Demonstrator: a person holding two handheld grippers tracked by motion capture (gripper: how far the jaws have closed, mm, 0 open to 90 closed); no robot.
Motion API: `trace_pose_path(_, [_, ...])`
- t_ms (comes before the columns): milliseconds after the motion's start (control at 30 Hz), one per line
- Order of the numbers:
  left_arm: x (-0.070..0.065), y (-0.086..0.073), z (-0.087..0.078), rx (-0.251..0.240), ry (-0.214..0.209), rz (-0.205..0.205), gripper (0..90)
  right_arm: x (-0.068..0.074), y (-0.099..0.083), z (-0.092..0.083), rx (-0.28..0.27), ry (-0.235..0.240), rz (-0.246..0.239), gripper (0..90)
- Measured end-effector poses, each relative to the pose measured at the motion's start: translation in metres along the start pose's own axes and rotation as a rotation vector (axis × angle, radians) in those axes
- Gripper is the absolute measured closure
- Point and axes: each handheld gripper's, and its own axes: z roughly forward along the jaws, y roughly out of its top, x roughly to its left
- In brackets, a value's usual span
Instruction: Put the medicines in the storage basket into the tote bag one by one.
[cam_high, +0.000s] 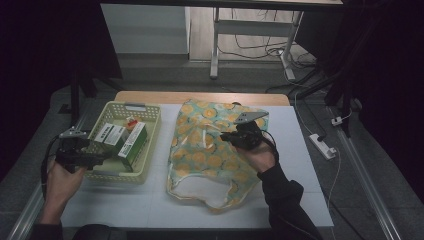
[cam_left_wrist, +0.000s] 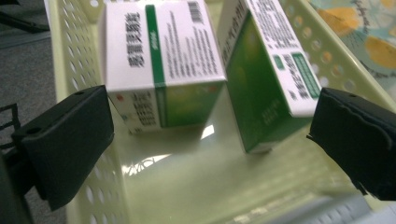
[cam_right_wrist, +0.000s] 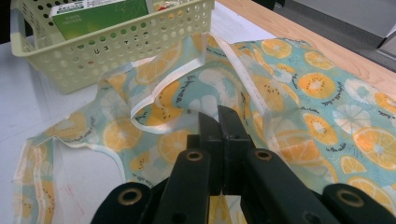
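Note:
A pale green perforated basket (cam_high: 152, 131) stands at the table's left with two green-and-white boxes in it, one (cam_left_wrist: 159, 56) lying flat and one (cam_left_wrist: 261, 79) tilted against it. My left gripper (cam_high: 95, 152) is at the basket's near left corner. It is open, its jaws (cam_left_wrist: 210, 112) spread wide just short of the boxes and touching neither. A bag printed with orange slices (cam_high: 210, 160) lies flat in the middle. My right gripper (cam_high: 226, 136) rests on the bag's upper half, its jaws (cam_right_wrist: 218, 116) pressed together on a raised fold of the fabric (cam_right_wrist: 317, 93).
A white mat (cam_high: 125, 200) covers the table, with a wooden edge (cam_high: 200, 96) at the far side. A small red-and-orange item (cam_high: 131, 121) lies at the basket's far end. On the floor to the right there is a power strip (cam_high: 322, 145) with cables.

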Motion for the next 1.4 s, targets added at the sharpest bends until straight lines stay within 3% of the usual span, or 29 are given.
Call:
trace_pose_path(500, [0.021,0.028,0.035,0.075,0.025,0.013,0.0,-0.001,-0.001,0.001,0.004,0.003,0.000,89.4])
trace_pose_path(667, [0.026,0.033,0.045,0.131,0.042,0.010,0.0,0.000,-0.001,0.001,0.004,0.005,-0.001,89.3])
trace_pose_path(967, [0.025,0.040,0.061,0.241,0.026,0.019,0.1,-0.001,-0.001,0.002,0.007,0.004,-0.004,89.3])
trace_pose_path(1133, [0.023,0.042,0.065,0.278,0.044,0.023,5.9,-0.001,-0.001,0.001,0.005,0.004,-0.004,89.3])
trace_pose_path(1267, [0.023,0.042,0.063,0.277,0.032,0.011,14.3,-0.002,-0.001,0.001,0.005,0.004,-0.002,89.3])
trace_pose_path(1400, [0.021,0.042,0.062,0.285,0.042,0.009,15.7,-0.001,-0.001,0.002,0.005,0.005,-0.004,89.3])
